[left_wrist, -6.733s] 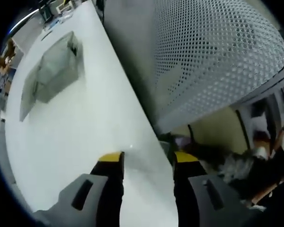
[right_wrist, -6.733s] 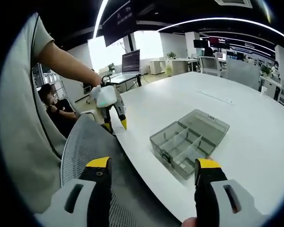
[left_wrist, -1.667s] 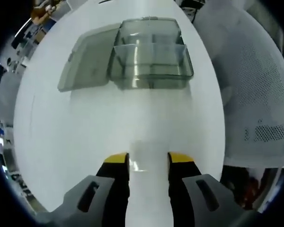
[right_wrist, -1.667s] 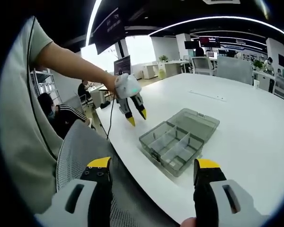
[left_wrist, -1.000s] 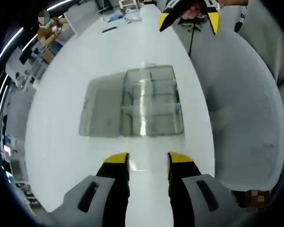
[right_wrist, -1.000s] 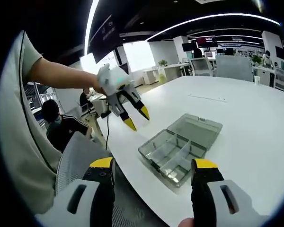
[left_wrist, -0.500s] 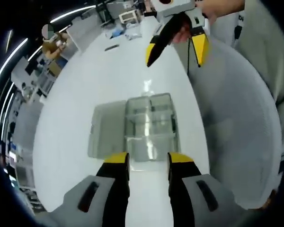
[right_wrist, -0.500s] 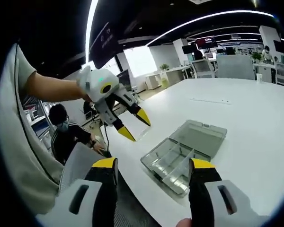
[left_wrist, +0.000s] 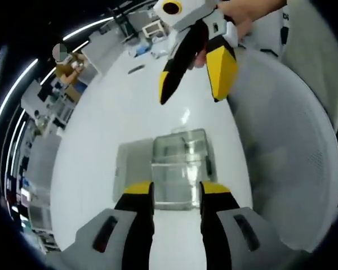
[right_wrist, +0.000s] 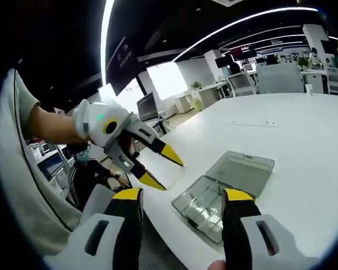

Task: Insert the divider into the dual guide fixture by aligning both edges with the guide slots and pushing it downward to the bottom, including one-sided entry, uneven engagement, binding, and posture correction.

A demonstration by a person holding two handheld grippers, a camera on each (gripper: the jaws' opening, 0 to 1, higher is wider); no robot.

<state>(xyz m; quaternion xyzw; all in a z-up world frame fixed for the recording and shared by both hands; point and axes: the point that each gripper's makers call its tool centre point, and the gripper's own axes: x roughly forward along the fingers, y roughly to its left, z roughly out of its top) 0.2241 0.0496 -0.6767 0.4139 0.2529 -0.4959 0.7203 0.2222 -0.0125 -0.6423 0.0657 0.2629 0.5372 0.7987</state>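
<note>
A clear plastic compartment box [left_wrist: 179, 169] lies on the white table [left_wrist: 107, 140], its lid [left_wrist: 132, 169] folded open to the left. My left gripper [left_wrist: 176, 191] hovers above the box's near edge, its yellow-tipped jaws a narrow gap apart on a thin clear divider [left_wrist: 174, 194] that barely shows. In the right gripper view, the left gripper [right_wrist: 170, 175] hangs in the air left of the box [right_wrist: 211, 208] and its lid [right_wrist: 243, 167]. My right gripper [right_wrist: 182, 197] is open and holds nothing; in the left gripper view the right gripper [left_wrist: 190, 97] hangs beyond the box.
A grey mesh chair back [left_wrist: 287, 157] stands against the table's right edge. A seated person [right_wrist: 81, 166] is behind the left gripper. Small items [left_wrist: 136, 68] lie far along the table. Other desks and monitors [right_wrist: 236, 79] stand across the room.
The left gripper has come closer over the box, which now sits just past its jaws. The right gripper looms larger and nearer in the left gripper view. Both cameras shifted.
</note>
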